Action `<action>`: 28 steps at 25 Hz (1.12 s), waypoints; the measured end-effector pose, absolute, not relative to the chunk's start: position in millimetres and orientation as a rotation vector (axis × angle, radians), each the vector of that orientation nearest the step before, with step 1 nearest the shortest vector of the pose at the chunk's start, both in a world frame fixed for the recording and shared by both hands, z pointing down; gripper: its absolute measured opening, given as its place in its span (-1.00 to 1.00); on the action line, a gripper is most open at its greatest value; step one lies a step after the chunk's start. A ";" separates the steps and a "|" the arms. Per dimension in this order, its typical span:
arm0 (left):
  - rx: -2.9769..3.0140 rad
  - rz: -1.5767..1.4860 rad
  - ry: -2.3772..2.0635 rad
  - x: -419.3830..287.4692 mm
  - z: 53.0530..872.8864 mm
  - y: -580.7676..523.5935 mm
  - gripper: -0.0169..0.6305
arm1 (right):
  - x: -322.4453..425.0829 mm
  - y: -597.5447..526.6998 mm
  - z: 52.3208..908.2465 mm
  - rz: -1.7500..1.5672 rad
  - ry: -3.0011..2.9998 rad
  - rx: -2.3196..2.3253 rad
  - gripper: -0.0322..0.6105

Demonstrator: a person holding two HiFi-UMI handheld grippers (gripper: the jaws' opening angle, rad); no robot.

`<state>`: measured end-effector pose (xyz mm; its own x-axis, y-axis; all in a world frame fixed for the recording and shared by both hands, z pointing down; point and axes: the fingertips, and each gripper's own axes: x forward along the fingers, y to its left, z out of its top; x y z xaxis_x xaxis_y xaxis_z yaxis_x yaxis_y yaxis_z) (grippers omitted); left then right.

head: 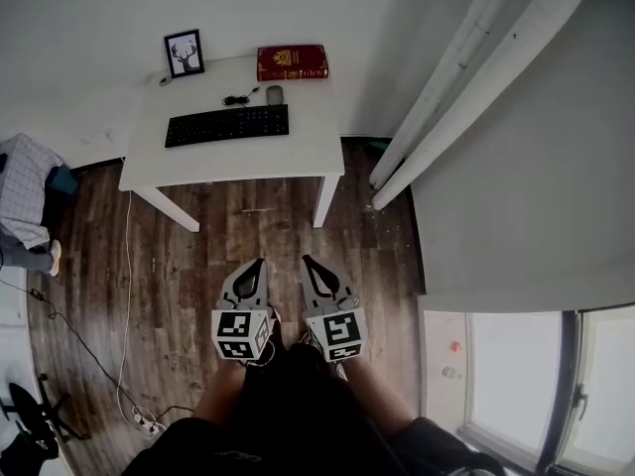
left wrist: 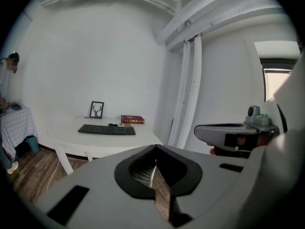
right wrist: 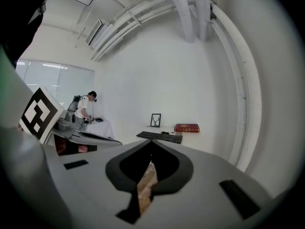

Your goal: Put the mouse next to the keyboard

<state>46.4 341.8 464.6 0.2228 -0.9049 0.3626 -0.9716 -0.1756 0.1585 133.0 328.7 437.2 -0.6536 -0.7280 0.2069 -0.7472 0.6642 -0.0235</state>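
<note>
Both tongs, the left tongs and the right tongs, hang side by side over a wooden floor, tips pointing to 12 o'clock toward a white bench well apart from them. A stretch of that floor lies between tongs and bench.

On the bench, a black keyboard lies across the middle. The mouse sits at the keyboard's 1 o'clock, near its far edge but apart from it, with a coiled black cable at the mouse's 9 o'clock. A red book lies at the mouse's 12 o'clock against the wall, and a framed deer picture stands at the keyboard's 11 o'clock.

White pipes run down the wall to the floor at the bench's 3 o'clock. A white cord trails from the bench's left corner down the floor to a power strip. A person stands beside a cloth-covered table in the far left of the right gripper view.

Each gripper view shows its own jaws brought together with nothing between them and touching nothing, only floor showing through the slit.
</note>
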 end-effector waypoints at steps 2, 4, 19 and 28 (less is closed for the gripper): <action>2.143 0.264 -1.728 42.0 473.1 330.6 -0.94 | 128.6 318.1 443.3 0.160 -2.682 1.205 -0.84; 2.138 0.262 -1.709 36.4 481.9 315.2 -0.94 | 124.6 304.0 450.0 0.165 -2.659 1.215 -0.84; 2.167 0.314 -1.587 -61.6 499.4 164.1 -0.94 | 27.5 151.1 469.3 0.212 -2.555 1.255 -0.84; 2.151 0.299 -1.564 -121.8 498.3 125.1 -0.94 | -29.4 105.2 467.6 0.145 -2.525 1.211 -0.84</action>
